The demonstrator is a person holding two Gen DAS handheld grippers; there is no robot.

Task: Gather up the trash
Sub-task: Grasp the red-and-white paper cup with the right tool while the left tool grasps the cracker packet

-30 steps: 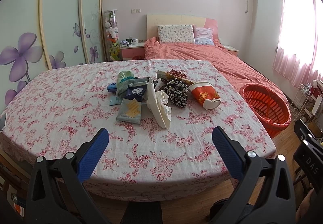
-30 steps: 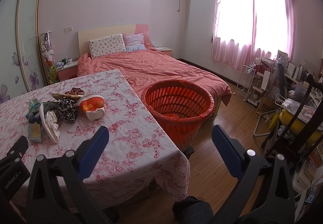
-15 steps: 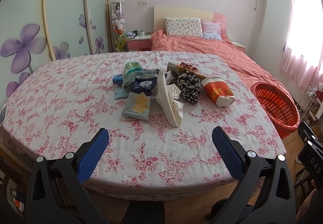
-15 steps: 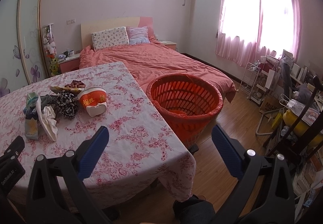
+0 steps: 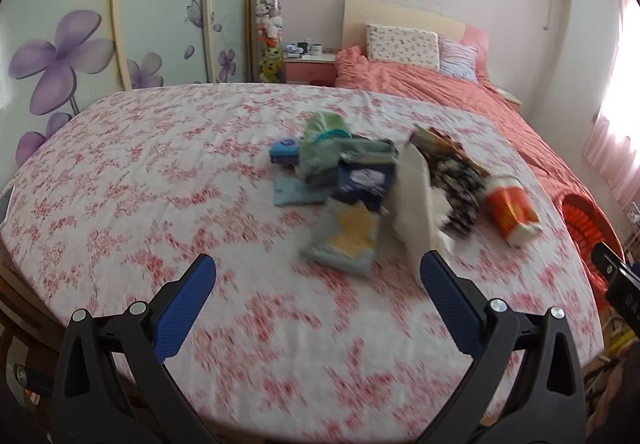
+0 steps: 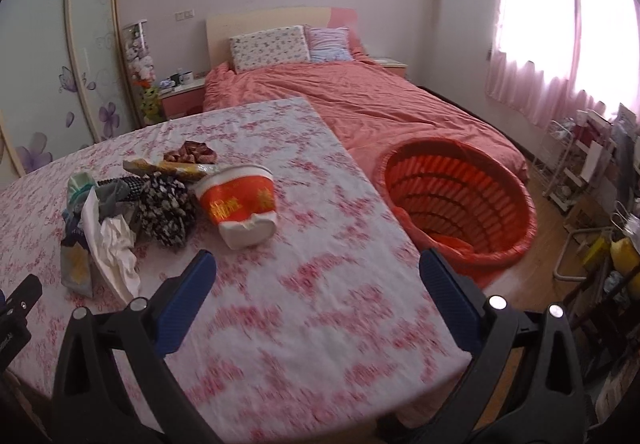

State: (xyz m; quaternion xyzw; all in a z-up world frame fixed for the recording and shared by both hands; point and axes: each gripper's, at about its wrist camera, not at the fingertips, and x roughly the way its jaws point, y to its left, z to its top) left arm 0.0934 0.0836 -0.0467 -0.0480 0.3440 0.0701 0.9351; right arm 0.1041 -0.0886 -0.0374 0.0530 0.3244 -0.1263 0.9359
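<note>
Trash pile (image 5: 372, 187) sits mid-table (image 5: 160, 171), noodle cup (image 6: 240, 203) on its side at pile's right edge. Red basket (image 6: 460, 199) on floor beside table. Left gripper (image 5: 318, 276) & right gripper (image 6: 318, 272) both w/ fingers wide apart, holding nothing.

Bare table (image 5: 160, 179) ahead of both sets of fingers, up to the trash pile (image 5: 360, 183). Clear run off the table's right edge to the orange basket (image 6: 460, 199); overturned cup (image 6: 240, 203) nearest it.
</note>
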